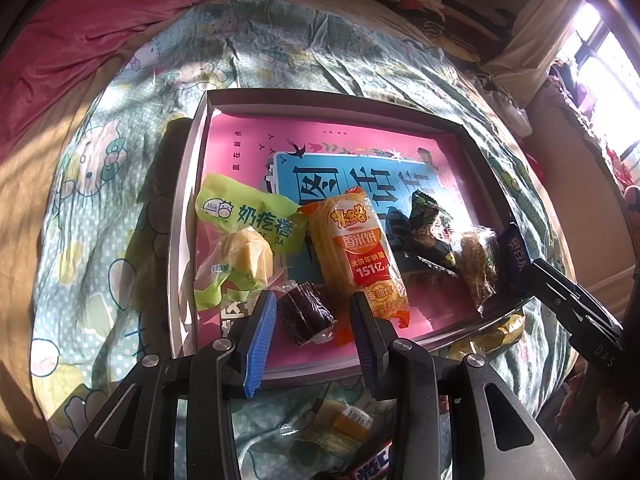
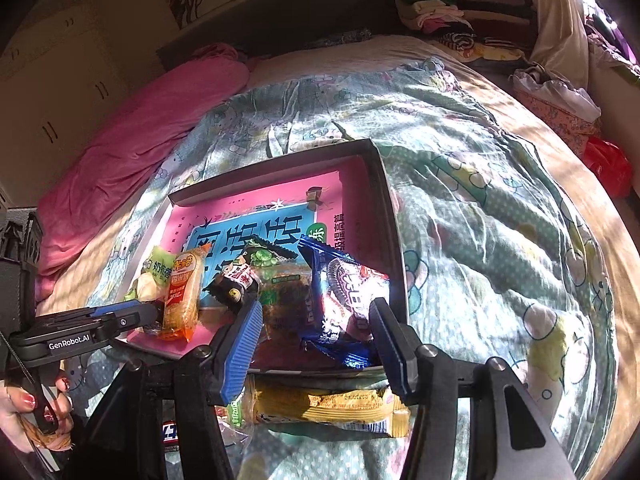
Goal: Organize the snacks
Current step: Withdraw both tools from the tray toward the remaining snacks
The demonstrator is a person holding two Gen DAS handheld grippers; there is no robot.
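Note:
A grey tray (image 1: 320,100) (image 2: 384,200) with a pink book on its floor lies on the bed. In it sit a green milk-candy bag (image 1: 244,236), an orange rice-cracker pack (image 1: 360,256), a dark green packet (image 1: 430,232) and a brown cake in clear wrap (image 2: 284,300). My left gripper (image 1: 314,298) is open astride a dark brown wrapped bar (image 1: 306,312) lying on the tray floor. My right gripper (image 2: 316,306) is open at the tray's near right corner. A blue cookie packet (image 2: 340,300) stands between its pads, with neither pad pressing on it.
A yellow snack pack (image 2: 320,404) and a dark bar (image 1: 372,468) lie on the cartoon-print bedsheet in front of the tray. A pink quilt (image 2: 140,140) lies far left. Clothes (image 2: 440,12) pile at the headboard. A person's hand (image 2: 24,420) holds the left gripper's handle.

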